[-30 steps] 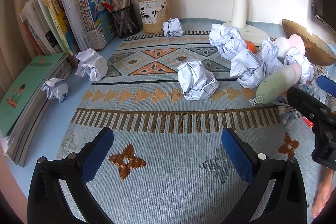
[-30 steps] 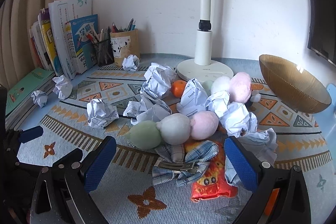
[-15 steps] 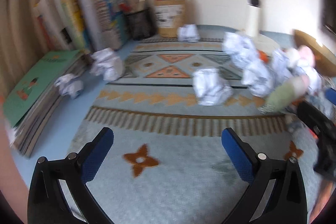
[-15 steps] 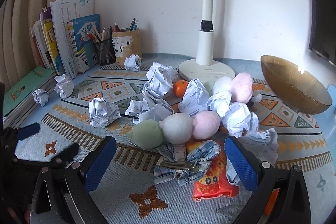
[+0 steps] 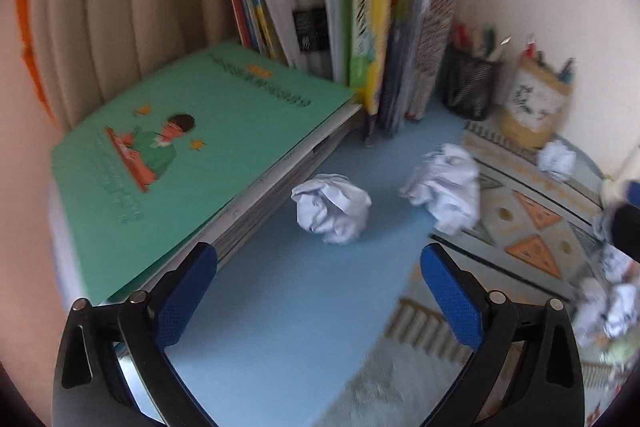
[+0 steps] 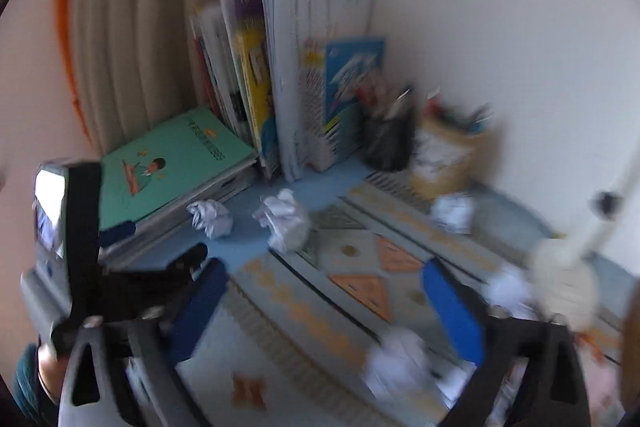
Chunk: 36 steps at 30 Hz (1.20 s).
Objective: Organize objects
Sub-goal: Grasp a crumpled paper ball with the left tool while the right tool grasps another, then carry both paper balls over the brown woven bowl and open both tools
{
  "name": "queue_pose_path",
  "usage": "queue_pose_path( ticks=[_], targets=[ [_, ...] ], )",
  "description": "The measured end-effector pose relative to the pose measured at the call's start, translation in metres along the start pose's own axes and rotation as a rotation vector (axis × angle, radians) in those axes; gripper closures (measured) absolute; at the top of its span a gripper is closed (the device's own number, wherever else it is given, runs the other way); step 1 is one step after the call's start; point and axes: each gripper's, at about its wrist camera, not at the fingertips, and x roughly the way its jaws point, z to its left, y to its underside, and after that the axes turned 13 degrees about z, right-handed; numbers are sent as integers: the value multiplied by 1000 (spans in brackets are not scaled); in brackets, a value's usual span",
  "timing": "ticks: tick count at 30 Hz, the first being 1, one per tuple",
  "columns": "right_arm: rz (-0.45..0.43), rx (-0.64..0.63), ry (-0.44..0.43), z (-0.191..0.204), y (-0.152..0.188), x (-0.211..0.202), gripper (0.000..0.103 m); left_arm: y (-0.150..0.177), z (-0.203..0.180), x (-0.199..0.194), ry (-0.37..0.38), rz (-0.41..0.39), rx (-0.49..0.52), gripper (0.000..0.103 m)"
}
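Observation:
My left gripper (image 5: 320,291) is open and empty, low over the blue tabletop. A crumpled white paper ball (image 5: 331,207) lies just ahead of it, beside the flat book stack. A second paper ball (image 5: 446,183) lies to its right at the mat's corner. My right gripper (image 6: 324,311) is open and empty above the patterned mat (image 6: 360,291). Both paper balls show ahead of it (image 6: 211,218) (image 6: 286,221). The left gripper's body (image 6: 120,267) shows at the left of the right wrist view. Both views are blurred.
A green-covered stack of books (image 5: 168,155) lies flat at left, upright books (image 5: 360,7) stand behind. A black mesh pen cup (image 5: 470,87) and a tan pen cup (image 5: 534,107) stand by the wall. More paper balls (image 6: 452,213) and a lamp base (image 6: 560,279) lie right.
Both grippers have swung left toward the book corner. The left gripper has come close to the small paper ball by the flat books. The pile of plush toys has left both views.

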Motion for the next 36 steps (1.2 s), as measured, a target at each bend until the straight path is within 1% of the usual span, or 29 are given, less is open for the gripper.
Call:
queue_pose_path(
  ticks=[1, 4, 7, 8, 9, 10, 11, 12, 13, 14, 15, 16, 17, 19, 21, 22, 23, 24, 26, 27, 28, 29, 30, 31, 33, 34, 35, 36],
  targets=[
    [57, 14, -60, 0, -17, 25, 35, -4, 0, 8, 5, 14, -3, 4],
    [176, 69, -189, -2, -44, 79, 35, -14, -5, 22, 1, 14, 5, 5],
    [260, 136, -282, -3, -59, 119, 35, -21, -12, 32, -2, 27, 20, 5],
    [271, 147, -295, -3, -61, 127, 35, -23, -15, 34, -1, 24, 29, 11],
    [282, 150, -293, -2, -64, 135, 35, -23, -19, 35, 3, 24, 42, 24],
    [297, 153, -277, 0, -66, 145, 35, -24, -24, 40, -16, 38, 59, 28],
    [312, 161, -269, 0, -67, 154, 35, -24, -26, 42, -30, 44, 62, 35],
    [325, 167, -280, 0, -66, 161, 38, -23, -26, 45, -36, 43, 58, 39],
    [336, 186, -303, -1, -64, 167, 44, -23, -23, 49, -24, 50, 53, 54],
    [342, 201, -309, -2, -61, 170, 55, -22, -20, 50, -1, 62, 44, 58],
    [338, 212, -308, -4, -59, 170, 56, -22, -16, 49, 31, 61, 35, 59],
    [319, 219, -311, -6, -56, 165, 56, -21, -11, 45, 81, 41, 27, 59],
    [305, 229, -301, -9, -53, 160, 56, -19, -8, 39, 109, 18, 26, 59],
    [279, 256, -304, -18, -46, 145, 57, -10, -8, 20, 165, -10, 29, 59],
    [260, 305, -328, -32, -36, 123, 57, -3, -14, -1, 212, -38, 45, 59],
    [246, 331, -345, -41, -28, 107, 57, 5, -23, -23, 233, -70, 73, 59],
    [229, 344, -357, -48, -20, 89, 57, 8, -31, -38, 239, -92, 95, 59],
    [199, 354, -362, -59, -6, 64, 57, 15, -42, -54, 245, -113, 119, 59],
    [160, 375, -344, -78, 16, 26, 57, 30, -73, -93, 288, -152, 180, 59],
    [135, 386, -326, -91, 30, 3, 57, 37, -93, -111, 329, -162, 215, 59],
    [102, 408, -291, -110, 50, -25, 56, 40, -108, -121, 358, -165, 236, 59],
    [79, 430, -258, -130, 62, -44, 56, 46, -130, -137, 402, -162, 272, 59],
    [51, 449, -219, -145, 82, -66, 56, 50, -152, -146, 434, -160, 297, 59],
    [19, 472, -164, -166, 103, -91, 56, 56, -182, -159, 487, -155, 336, 59],
    [-38, 523, -10, -208, 141, -140, 56, 66, -226, -176, 547, -144, 383, 58],
    [-74, 551, 96, -232, 164, -168, 55, 73, -256, -185, 561, -133, 401, 58],
    [-93, 572, 171, -247, 179, -186, 55, 81, -277, -191, 572, -124, 420, 58],
    [-106, 598, 246, -264, 193, -204, 55, 91, -303, -196, 601, -113, 454, 58]
  ],
)
